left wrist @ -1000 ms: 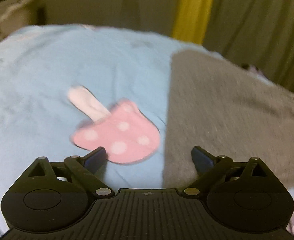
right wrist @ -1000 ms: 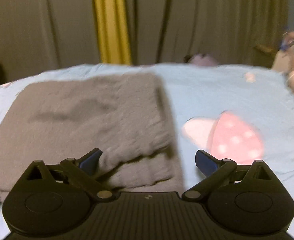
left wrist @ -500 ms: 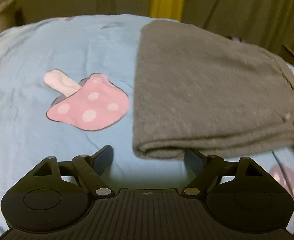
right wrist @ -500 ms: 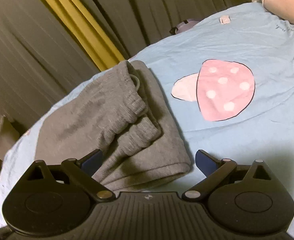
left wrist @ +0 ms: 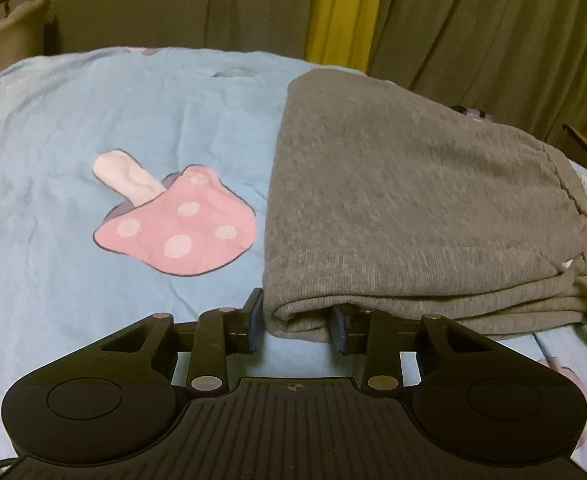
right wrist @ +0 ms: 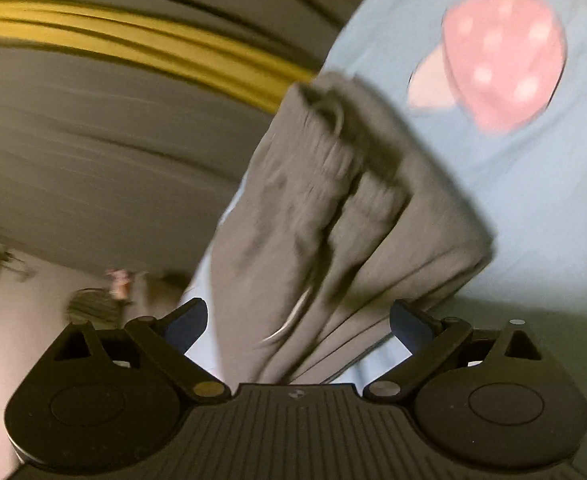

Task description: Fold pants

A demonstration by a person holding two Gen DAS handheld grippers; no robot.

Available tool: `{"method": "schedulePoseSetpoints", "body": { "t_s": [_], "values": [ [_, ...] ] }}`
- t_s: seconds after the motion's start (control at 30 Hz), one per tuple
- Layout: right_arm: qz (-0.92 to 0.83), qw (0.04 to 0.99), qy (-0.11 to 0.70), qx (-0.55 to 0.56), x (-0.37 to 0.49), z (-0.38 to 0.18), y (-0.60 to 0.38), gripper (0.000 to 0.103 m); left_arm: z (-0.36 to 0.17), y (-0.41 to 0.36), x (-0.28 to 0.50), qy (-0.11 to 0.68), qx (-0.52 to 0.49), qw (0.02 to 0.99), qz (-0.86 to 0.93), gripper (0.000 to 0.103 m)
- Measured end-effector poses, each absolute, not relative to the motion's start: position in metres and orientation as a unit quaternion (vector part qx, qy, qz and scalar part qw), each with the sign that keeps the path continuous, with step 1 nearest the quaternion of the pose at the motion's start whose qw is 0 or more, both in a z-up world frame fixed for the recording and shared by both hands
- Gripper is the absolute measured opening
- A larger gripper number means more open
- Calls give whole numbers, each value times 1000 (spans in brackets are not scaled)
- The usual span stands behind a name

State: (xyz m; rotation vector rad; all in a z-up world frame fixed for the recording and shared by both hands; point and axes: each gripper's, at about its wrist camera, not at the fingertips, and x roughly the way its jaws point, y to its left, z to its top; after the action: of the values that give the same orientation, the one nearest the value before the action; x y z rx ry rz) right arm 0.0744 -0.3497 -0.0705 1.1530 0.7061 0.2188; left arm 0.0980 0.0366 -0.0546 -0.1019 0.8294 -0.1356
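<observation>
Olive-grey curtains (left wrist: pixel 493 20) with one yellow panel (left wrist: pixel 345 12) hang behind a bed (left wrist: pixel 73 140) covered in a pale blue sheet printed with a pink spotted mushroom (left wrist: pixel 173 228). Grey pants (left wrist: pixel 413 208) lie folded into a thick rectangular stack on the right half of the bed in the left wrist view, just beside the mushroom print, with the gathered waistband at the stack's right end.

Low and level at the near edge of the stack, the left tool (left wrist: pixel 295 328) points straight into the fold. Its fingers are narrowed around the near left corner of the pants: the left one stands outside the folded edge, the right one is pushed in under the top layers, and the cloth bulges between them. Whether the pads are pressing the fabric firmly cannot be told from this angle.

Rolled steeply to one side, so that curtains and bed run diagonally across its blurred view, the right tool (right wrist: pixel 297 322) is held at the waistband end of the stack. Its fingers are spread wide, one on each side of the layered edges, with a pale drawstring (right wrist: pixel 293 320) trailing between them and the cloth touching neither pad.
</observation>
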Motion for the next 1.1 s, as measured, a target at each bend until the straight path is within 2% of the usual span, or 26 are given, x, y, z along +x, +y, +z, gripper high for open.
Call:
{"method": "schedulePoseSetpoints", "body": {
  "t_s": [0.13, 0.2, 0.3, 0.37, 0.43, 0.5, 0.53, 0.57, 0.83, 0.9, 0.93, 0.97, 1.03, 1.07, 1.1],
  "values": [
    [72, 783, 337, 518, 81, -75, -345, 98, -55, 36, 99, 403, -52, 911, -66, 37],
    [54, 797, 318, 511, 79, -72, -349, 93, -55, 36, 99, 403, -53, 911, -66, 37],
    [25, 806, 309, 504, 76, -71, -355, 74, -56, 36, 99, 404, -53, 911, -65, 37],
    [1, 805, 325, 496, 78, -78, -354, 47, -56, 36, 99, 404, -54, 911, -64, 37],
    [-1, 804, 325, 498, 80, -81, -353, 44, -56, 35, 99, 403, -53, 911, -62, 37],
    [18, 797, 314, 516, 81, -80, -355, 58, -56, 35, 100, 403, -51, 912, -63, 37],
    [33, 793, 305, 526, 83, -81, -355, 79, -57, 36, 100, 403, -55, 911, -63, 37],
    [50, 789, 296, 536, 86, -81, -354, 95, -57, 37, 100, 404, -59, 911, -64, 37],
    [29, 776, 290, 559, 100, -85, -355, 97, -59, 35, 101, 408, -60, 909, -59, 40],
    [10, 784, 289, 550, 101, -84, -353, 89, -59, 34, 102, 407, -60, 910, -57, 40],
    [-4, 791, 293, 537, 102, -83, -352, 70, -59, 34, 102, 407, -61, 910, -56, 40],
    [-18, 800, 302, 518, 105, -84, -349, 58, -59, 33, 101, 405, -61, 910, -57, 39],
    [-22, 812, 304, 497, 104, -82, -347, 53, -58, 33, 100, 400, -62, 913, -57, 34],
    [-23, 819, 306, 485, 104, -78, -345, 48, -57, 34, 98, 393, -63, 916, -57, 26],
    [-22, 824, 306, 476, 102, -70, -343, 45, -53, 36, 95, 383, -65, 920, -56, 22]
  ]
}}
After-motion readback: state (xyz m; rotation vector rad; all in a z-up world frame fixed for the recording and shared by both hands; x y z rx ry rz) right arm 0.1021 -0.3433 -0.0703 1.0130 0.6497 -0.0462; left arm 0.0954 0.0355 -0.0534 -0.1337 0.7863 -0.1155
